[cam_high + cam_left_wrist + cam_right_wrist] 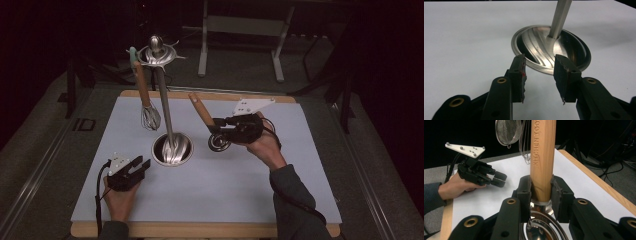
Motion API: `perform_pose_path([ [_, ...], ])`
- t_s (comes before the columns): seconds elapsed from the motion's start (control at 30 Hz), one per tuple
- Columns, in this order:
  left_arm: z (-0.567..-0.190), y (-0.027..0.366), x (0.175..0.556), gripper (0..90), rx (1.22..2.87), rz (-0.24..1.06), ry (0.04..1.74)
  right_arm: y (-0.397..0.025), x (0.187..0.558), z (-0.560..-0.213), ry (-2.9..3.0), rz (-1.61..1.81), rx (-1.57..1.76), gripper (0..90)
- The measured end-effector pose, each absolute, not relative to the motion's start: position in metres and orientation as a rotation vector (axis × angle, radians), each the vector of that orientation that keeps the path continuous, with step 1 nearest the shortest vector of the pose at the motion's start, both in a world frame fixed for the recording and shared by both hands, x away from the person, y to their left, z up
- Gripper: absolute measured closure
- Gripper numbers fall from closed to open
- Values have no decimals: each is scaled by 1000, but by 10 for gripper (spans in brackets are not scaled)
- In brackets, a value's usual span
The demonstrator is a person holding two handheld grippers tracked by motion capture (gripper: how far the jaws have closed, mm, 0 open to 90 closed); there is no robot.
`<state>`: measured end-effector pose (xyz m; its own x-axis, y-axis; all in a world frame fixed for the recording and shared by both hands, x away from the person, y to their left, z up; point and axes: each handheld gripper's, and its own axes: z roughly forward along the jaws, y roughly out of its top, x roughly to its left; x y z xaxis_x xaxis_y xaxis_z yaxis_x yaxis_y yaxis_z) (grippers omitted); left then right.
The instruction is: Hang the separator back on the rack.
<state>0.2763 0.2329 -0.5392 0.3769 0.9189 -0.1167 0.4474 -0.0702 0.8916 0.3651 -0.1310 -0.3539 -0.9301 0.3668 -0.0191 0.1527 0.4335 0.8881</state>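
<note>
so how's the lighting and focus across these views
High view: dark surroundings, lit table. Left gripper view: table washed out, streaky glare on the stand base, left tool sharp. Right gripper view: wooden handle crisp in the right tool, background black.

Light fell from above onto the pale worktop (240,190), which was bright while the room beyond its far edge stayed nearly black. The steel base (574,50) near the worktop's middle threw streaked glare. Shadows were soft and faint. The tongs' near parts in both gripper views were slightly blurred.
</note>
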Motion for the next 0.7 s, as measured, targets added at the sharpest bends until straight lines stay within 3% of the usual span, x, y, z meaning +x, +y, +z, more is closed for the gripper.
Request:
perform_pose_path([
  [0.7,-539,233,276,621,1683,624,1222,-127,362,-339,2460,1523,404,708],
])
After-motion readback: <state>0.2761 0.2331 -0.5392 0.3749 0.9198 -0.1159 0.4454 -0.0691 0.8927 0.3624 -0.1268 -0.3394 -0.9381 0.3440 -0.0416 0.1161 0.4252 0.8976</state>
